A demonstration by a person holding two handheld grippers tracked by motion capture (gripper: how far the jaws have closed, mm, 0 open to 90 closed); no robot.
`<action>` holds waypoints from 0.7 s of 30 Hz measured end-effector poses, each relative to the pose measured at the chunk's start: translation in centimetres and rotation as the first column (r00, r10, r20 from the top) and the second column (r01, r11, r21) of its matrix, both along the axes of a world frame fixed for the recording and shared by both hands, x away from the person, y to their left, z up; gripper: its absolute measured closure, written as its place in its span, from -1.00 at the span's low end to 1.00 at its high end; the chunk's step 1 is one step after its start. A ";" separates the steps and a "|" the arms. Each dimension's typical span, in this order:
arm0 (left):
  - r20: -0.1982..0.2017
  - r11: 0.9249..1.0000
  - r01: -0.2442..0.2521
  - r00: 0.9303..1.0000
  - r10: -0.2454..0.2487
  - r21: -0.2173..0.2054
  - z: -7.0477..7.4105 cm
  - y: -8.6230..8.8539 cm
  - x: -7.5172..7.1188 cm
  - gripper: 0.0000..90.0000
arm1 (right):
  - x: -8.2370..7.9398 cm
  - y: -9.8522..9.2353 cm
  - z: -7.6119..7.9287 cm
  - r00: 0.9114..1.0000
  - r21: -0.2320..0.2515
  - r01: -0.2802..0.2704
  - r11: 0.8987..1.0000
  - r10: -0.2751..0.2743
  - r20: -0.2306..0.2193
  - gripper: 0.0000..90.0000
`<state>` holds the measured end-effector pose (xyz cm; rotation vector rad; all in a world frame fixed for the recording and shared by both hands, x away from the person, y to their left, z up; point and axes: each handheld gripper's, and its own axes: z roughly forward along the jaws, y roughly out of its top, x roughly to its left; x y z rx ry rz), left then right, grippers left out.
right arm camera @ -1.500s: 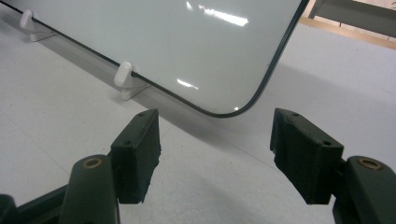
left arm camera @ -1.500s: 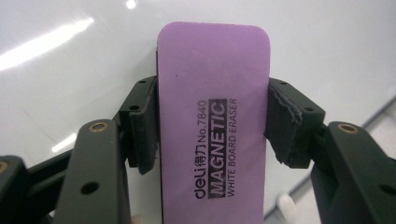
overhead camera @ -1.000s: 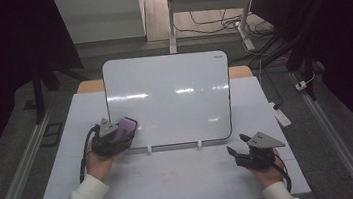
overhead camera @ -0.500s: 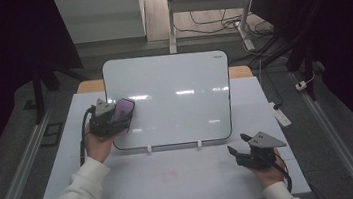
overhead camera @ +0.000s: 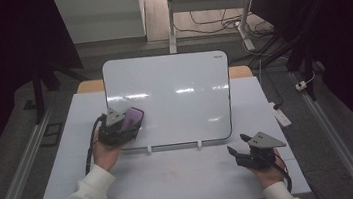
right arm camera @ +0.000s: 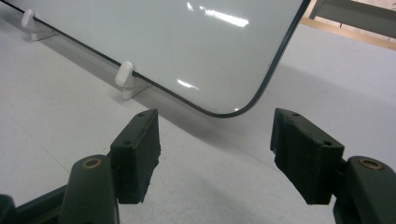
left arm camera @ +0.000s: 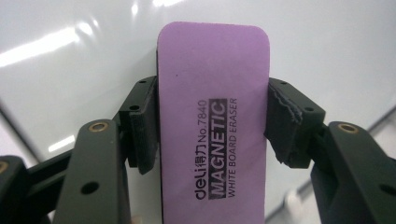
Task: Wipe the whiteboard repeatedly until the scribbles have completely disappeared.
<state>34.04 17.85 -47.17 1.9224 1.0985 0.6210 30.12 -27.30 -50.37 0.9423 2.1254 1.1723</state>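
Observation:
A white board (overhead camera: 169,98) stands tilted on two small white feet in the middle of the table. My left gripper (overhead camera: 126,125) is shut on a purple magnetic board eraser (left arm camera: 214,126), held at the board's lower left part; in the high view the eraser (overhead camera: 133,118) lies against the board's face. The pads (left arm camera: 142,135) press on its two long sides. My right gripper (overhead camera: 236,150) rests low on the table in front of the board's lower right corner (right arm camera: 233,111), open with nothing between its fingers (right arm camera: 137,154).
The board's white feet (right arm camera: 125,77) stand on the pale table top (overhead camera: 183,179). A wooden strip shows behind the board. Dark floor, a rail and cables surround the table.
My left gripper with the eraser went up the board's left side half a second ago and has come back down and a little right. The right gripper has kept still.

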 end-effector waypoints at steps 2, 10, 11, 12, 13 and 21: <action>-0.012 1.000 -0.001 1.000 0.001 0.007 -0.7 0.6 -0.6 -0.08 | 0.0 0.1 0.1 1.000 0.001 -0.001 1.000 0.001 0.002 -0.29; -0.034 1.000 -0.016 0.999 0.016 -0.011 -1.4 2.0 -1.3 -0.08 | -0.1 0.1 0.2 1.000 -0.003 0.002 1.000 -0.002 0.009 -0.29; -0.033 1.000 -0.018 0.999 0.018 -0.012 -1.3 2.0 -1.3 -0.08 | -0.1 0.1 0.2 1.000 -0.002 0.002 1.000 -0.002 0.011 -0.29; -0.032 1.000 -0.019 0.999 0.019 -0.011 -1.3 2.0 -1.3 -0.08 | -0.1 0.0 0.3 1.000 0.002 0.003 1.000 -0.003 0.012 -0.29; -0.033 1.000 -0.021 0.999 0.020 -0.012 -1.2 2.0 -1.2 -0.08 | -0.1 0.0 0.3 1.000 0.005 0.004 1.000 -0.004 0.011 -0.29; 0.007 0.999 -0.004 1.000 0.004 -0.052 0.0 1.6 -1.6 -0.08 | -0.3 0.3 0.4 1.000 0.005 -0.006 1.000 0.006 0.019 -0.29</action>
